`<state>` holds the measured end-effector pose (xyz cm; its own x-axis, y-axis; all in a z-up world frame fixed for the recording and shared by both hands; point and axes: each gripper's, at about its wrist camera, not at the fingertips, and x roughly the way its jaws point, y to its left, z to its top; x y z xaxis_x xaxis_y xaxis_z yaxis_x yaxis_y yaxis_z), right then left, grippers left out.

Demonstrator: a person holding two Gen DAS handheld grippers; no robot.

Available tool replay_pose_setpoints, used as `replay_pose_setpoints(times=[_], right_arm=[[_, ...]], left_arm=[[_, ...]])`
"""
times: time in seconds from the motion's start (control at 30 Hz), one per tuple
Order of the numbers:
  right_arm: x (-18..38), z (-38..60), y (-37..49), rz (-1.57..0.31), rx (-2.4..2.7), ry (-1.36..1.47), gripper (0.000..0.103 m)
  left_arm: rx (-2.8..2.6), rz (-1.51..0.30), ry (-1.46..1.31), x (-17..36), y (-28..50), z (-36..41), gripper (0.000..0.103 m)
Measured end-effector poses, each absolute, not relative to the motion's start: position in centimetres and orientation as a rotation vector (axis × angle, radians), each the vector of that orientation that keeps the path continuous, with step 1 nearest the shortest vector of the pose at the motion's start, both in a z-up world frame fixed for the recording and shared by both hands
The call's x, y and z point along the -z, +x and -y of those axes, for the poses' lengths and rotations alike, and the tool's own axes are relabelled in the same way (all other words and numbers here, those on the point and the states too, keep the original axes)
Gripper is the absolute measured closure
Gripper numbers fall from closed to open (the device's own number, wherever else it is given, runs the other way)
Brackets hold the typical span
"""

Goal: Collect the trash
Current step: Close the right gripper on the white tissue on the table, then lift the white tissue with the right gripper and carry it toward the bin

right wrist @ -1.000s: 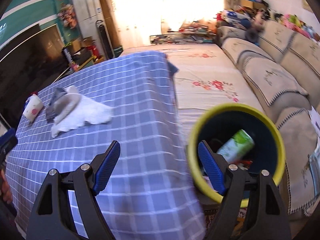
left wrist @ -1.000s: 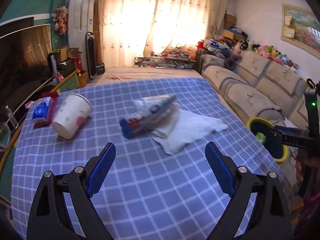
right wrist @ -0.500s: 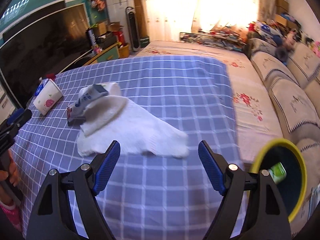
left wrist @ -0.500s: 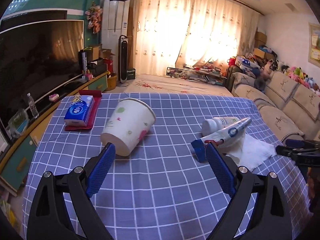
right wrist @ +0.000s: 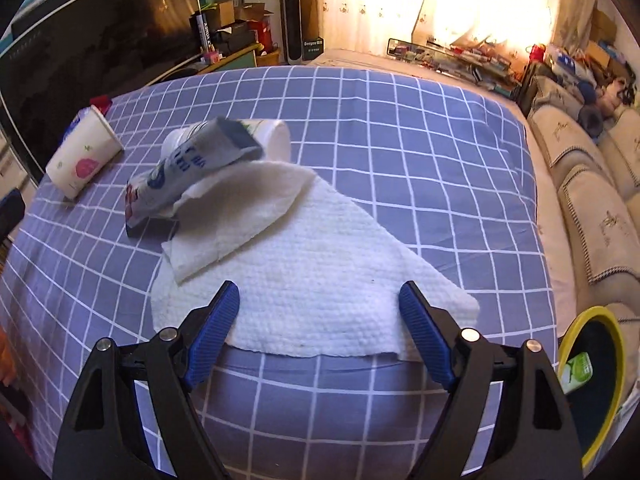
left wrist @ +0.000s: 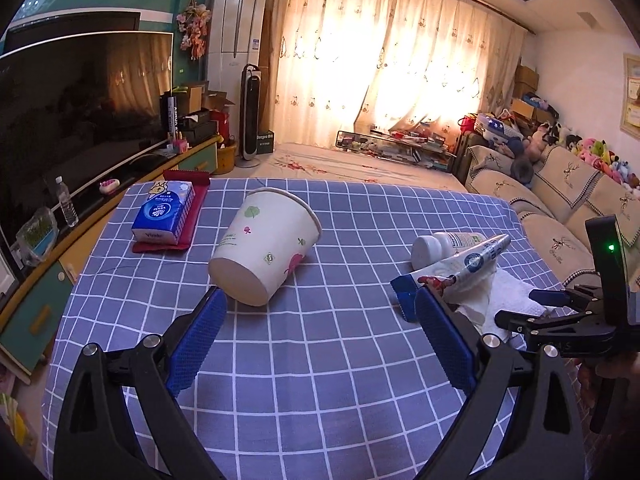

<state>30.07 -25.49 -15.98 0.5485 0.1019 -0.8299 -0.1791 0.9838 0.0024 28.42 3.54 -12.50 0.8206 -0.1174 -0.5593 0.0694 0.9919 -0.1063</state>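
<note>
A white paper cup (left wrist: pixel 264 248) with small prints lies on its side on the blue checked tablecloth (left wrist: pixel 320 360), just ahead of my left gripper (left wrist: pixel 318 304), which is open and empty. Right of the cup, a toothpaste tube (left wrist: pixel 460 268) leans on a white bottle (left wrist: pixel 444 242) and a white paper towel (left wrist: pixel 504 300). My right gripper (right wrist: pixel 319 300) hangs open over the near edge of the paper towel (right wrist: pixel 320 272), a pad on either side and nothing gripped. The tube (right wrist: pixel 192 168), bottle (right wrist: pixel 276 140) and cup (right wrist: pixel 84 156) lie beyond it.
A yellow-rimmed dark bin (right wrist: pixel 576 328) with a green carton (right wrist: pixel 576 368) inside stands off the table's right edge. A blue tissue pack (left wrist: pixel 164 212) sits on a red mat at the far left. A sofa (left wrist: pixel 560 208) runs along the right, a TV cabinet along the left.
The right gripper swung left from over the bin to above the paper towel. The left gripper's view swung left, so the cup now lies straight ahead. Both stayed open.
</note>
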Motion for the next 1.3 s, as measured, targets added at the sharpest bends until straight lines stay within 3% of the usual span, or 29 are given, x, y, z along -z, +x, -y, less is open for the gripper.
replay_pose_setpoints(times=[0.07,0.1,0.17,0.23,1.3], right_arm=[[15.9,25.4,30.0,-0.975,-0.173,-0.083,0.037],[15.7,25.4,29.9,-0.972,-0.173,-0.079,0.049],[15.5,25.3,29.8,-0.969,-0.166,-0.074,0.084],[15.4,25.3,29.6,-0.975,-0.186,-0.05,0.098],[-2.9,30.8,17.2,-0.579,-0.332,0.112,0.099]], left_arm=[[0.099,-0.599,-0.087,12.5,28.4,-3.6,0.009],[0.098,-0.6,-0.09,12.4,28.4,-3.5,0.009],[0.095,-0.6,-0.092,12.4,28.4,-3.6,0.009],[0.094,-0.601,-0.093,12.5,28.4,-3.6,0.009],[0.116,-0.605,-0.08,12.6,28.4,-3.1,0.009]])
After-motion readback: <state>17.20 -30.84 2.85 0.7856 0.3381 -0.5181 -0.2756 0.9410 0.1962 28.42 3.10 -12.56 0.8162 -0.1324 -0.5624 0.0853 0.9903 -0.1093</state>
